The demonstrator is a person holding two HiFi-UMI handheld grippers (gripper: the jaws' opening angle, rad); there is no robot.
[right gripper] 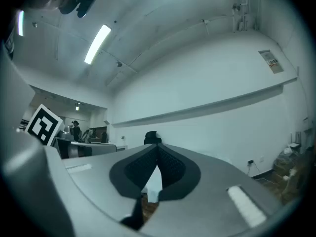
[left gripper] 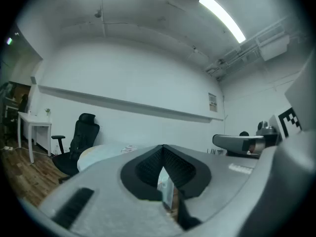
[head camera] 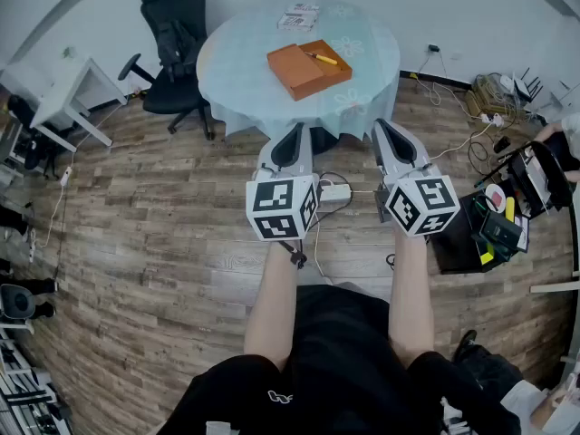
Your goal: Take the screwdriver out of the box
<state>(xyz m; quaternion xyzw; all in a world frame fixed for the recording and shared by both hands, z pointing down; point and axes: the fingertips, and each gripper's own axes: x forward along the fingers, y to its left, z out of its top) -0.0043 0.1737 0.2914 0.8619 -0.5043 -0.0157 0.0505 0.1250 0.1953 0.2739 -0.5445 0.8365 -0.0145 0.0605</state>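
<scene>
An orange box (head camera: 308,69) lies on a round table (head camera: 245,80) covered with a pale blue cloth, far ahead in the head view. A screwdriver (head camera: 323,59) with a yellow handle rests on the box near its far edge. My left gripper (head camera: 292,139) and right gripper (head camera: 385,132) are held side by side, level, over the wooden floor, well short of the table. Both are shut with nothing between the jaws. In the left gripper view the left gripper (left gripper: 163,149) points at the table's edge (left gripper: 106,154). The right gripper (right gripper: 158,147) faces a white wall.
A black office chair (head camera: 177,43) stands left of the table, and a white desk (head camera: 63,89) further left. A small printed packet (head camera: 298,16) lies at the table's far side. A power strip (head camera: 333,191) and cables lie on the floor between the grippers. A black cart (head camera: 494,225) stands at right.
</scene>
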